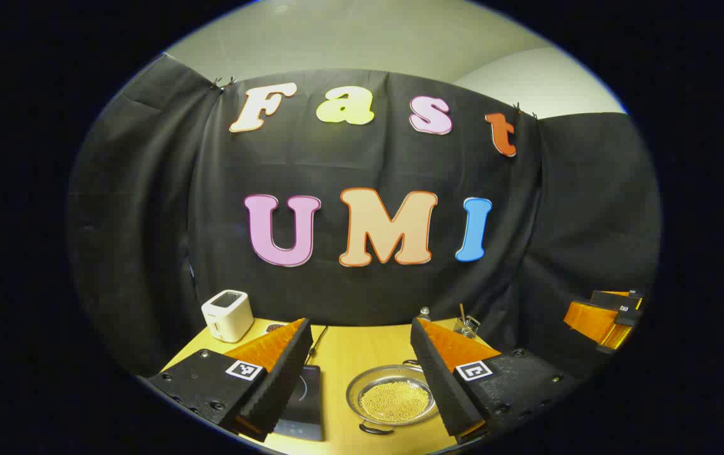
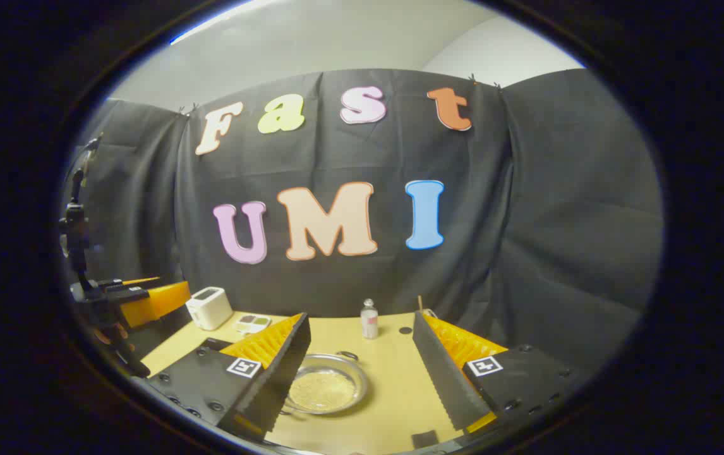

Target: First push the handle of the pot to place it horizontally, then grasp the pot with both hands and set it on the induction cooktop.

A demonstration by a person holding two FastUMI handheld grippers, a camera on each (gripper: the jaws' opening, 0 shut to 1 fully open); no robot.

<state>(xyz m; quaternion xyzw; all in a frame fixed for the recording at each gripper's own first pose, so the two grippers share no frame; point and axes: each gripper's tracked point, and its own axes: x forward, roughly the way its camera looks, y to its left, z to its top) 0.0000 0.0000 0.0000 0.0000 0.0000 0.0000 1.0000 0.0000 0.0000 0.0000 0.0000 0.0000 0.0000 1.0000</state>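
Observation:
A shallow metal pot (image 1: 393, 397) holding yellow grains stands on the wooden table (image 1: 355, 354). In the left gripper view one of its loop handles (image 1: 371, 430) points toward me and the other lies at the far rim. The black induction cooktop (image 1: 304, 401) lies just left of it, partly behind a finger. My left gripper (image 1: 359, 322) hovers open above both, holding nothing. In the right gripper view the pot (image 2: 324, 385) sits low between the fingers, nearer the left one. My right gripper (image 2: 361, 317) is open and holds nothing. Each gripper appears at the edge of the other's view: right gripper (image 1: 605, 316), left gripper (image 2: 147, 297).
A white toaster (image 1: 228, 315) (image 2: 209, 308) stands at the table's back left, with a small two-part dish (image 2: 253, 323) beside it. A small bottle (image 2: 369, 320) and a glass with a stick (image 1: 466, 324) stand along the back edge. Black cloth closes off the back and sides.

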